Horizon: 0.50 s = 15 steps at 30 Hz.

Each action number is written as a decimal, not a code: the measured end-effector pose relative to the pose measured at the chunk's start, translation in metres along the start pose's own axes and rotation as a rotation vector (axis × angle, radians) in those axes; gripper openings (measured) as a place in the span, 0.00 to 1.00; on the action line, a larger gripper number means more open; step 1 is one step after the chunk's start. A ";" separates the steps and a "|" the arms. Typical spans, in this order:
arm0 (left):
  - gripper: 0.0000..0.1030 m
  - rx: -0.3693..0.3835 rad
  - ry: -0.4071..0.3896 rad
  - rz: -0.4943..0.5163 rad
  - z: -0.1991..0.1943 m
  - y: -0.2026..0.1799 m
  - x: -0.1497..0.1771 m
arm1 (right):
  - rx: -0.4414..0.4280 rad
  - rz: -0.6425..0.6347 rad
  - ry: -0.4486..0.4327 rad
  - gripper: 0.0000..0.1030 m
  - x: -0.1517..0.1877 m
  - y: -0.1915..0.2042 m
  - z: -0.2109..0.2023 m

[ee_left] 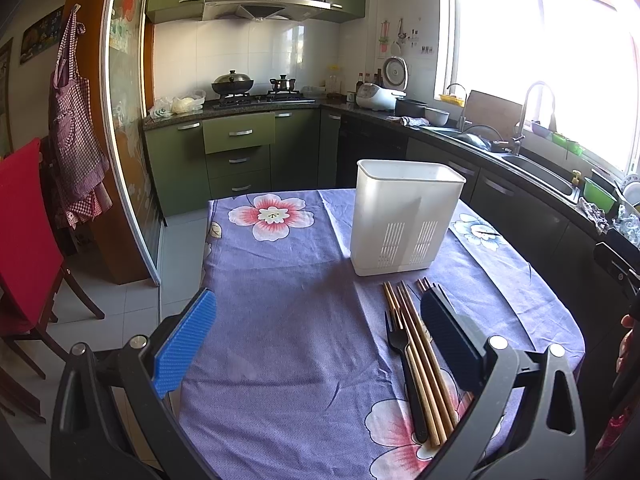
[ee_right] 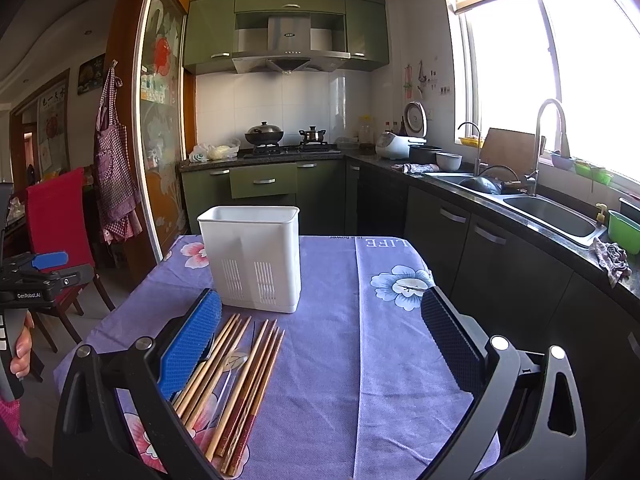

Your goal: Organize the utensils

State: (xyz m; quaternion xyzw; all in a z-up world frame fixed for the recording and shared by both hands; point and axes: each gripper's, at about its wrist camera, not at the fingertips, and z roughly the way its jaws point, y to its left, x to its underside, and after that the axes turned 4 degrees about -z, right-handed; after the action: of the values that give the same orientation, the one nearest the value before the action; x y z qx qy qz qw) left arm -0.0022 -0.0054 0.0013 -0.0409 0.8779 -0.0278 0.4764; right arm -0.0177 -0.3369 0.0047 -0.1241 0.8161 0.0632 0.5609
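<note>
both sets of jaws are spread wide with nothing between them. left gripper hovers over the purple floral tablecloth, its right pad just beside the utensil pile. right gripper hangs over the same cloth. pile has roughly eight wooden chopsticks, one black fork and what looks like one clear plastic utensil. one white slotted utensil holder stands upright just behind them.

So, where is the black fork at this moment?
In the left wrist view the black fork lies flat on the purple tablecloth, along the left side of the chopsticks, in front of the white holder.
</note>
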 end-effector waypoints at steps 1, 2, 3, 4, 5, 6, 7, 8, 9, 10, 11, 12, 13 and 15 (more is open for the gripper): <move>0.94 0.000 0.000 -0.001 0.000 0.000 0.000 | -0.001 -0.001 0.001 0.96 0.000 0.000 0.000; 0.94 0.000 0.000 -0.001 0.000 0.001 0.001 | -0.001 -0.001 0.002 0.96 0.000 0.001 0.001; 0.94 -0.001 0.000 -0.002 0.000 0.001 0.001 | -0.002 -0.001 0.003 0.96 0.001 0.001 0.001; 0.94 0.000 0.000 -0.003 -0.001 0.001 0.001 | -0.002 -0.002 0.004 0.96 0.000 0.001 0.002; 0.94 0.000 0.000 -0.003 0.000 0.003 0.001 | -0.001 -0.001 0.003 0.96 0.000 0.001 0.002; 0.94 -0.002 0.000 -0.003 0.000 0.003 0.001 | -0.001 -0.001 0.003 0.96 0.000 0.001 0.002; 0.94 -0.002 0.001 -0.003 0.000 0.003 0.001 | -0.001 -0.001 0.004 0.96 0.000 0.001 0.002; 0.94 -0.001 0.001 -0.004 0.000 0.004 0.001 | -0.001 -0.001 0.004 0.96 0.000 0.001 0.002; 0.94 0.000 0.001 -0.005 0.000 0.004 0.001 | -0.001 0.000 0.004 0.96 0.000 0.001 0.002; 0.94 0.000 0.001 -0.005 0.000 0.004 0.002 | -0.001 0.000 0.004 0.96 0.001 0.002 0.002; 0.94 0.000 0.002 -0.003 0.000 0.004 0.001 | 0.000 -0.002 0.004 0.96 0.000 0.001 0.002; 0.94 0.000 0.001 -0.003 0.000 0.004 0.002 | 0.000 -0.002 0.005 0.96 0.001 0.002 0.002; 0.94 -0.001 0.001 -0.004 0.000 0.004 0.002 | -0.001 -0.002 0.004 0.96 0.001 0.001 0.002; 0.94 -0.001 0.002 -0.004 0.000 0.004 0.002 | -0.002 -0.001 0.005 0.96 0.001 0.002 0.002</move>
State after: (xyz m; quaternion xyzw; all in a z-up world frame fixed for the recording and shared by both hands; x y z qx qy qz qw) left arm -0.0032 -0.0015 -0.0004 -0.0428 0.8784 -0.0285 0.4752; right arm -0.0164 -0.3350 0.0033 -0.1254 0.8173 0.0634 0.5589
